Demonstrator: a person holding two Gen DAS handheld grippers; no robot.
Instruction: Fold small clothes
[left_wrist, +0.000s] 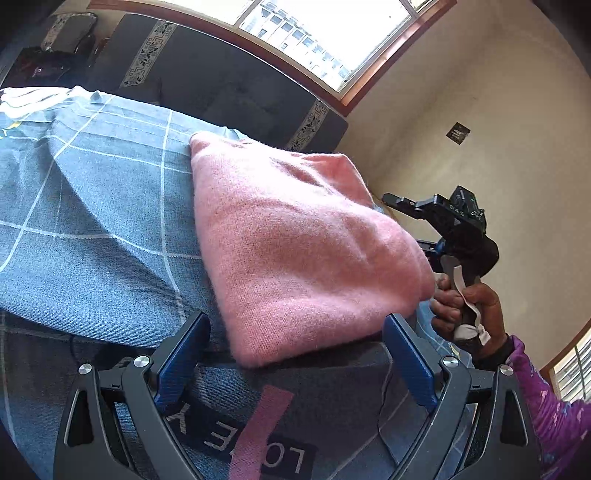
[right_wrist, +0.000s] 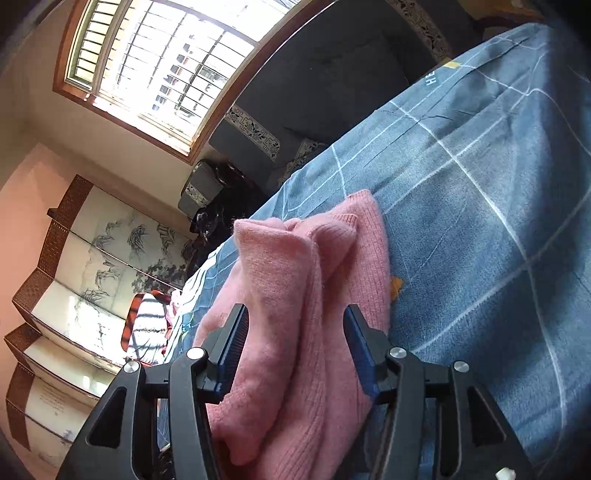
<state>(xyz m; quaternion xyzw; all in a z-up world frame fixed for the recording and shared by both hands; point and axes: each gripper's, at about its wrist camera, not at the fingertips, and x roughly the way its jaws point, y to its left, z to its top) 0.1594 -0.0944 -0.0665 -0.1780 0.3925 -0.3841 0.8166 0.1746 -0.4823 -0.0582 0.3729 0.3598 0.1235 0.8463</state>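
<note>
Broadly, blue checked bedspread (left_wrist: 92, 206) carries the pink sweater (left_wrist: 295, 251), folded, long axis running away from the left hand-held gripper (left_wrist: 295, 362), which hangs spread, empty. Right hand-held gripper (right_wrist: 295, 354) straddles the sweater's edge, spread, nearer.

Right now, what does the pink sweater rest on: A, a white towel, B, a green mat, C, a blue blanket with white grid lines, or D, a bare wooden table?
C: the pink sweater lies folded on a blue blanket crossed by thin white lines, seen from both wrist views.
</note>
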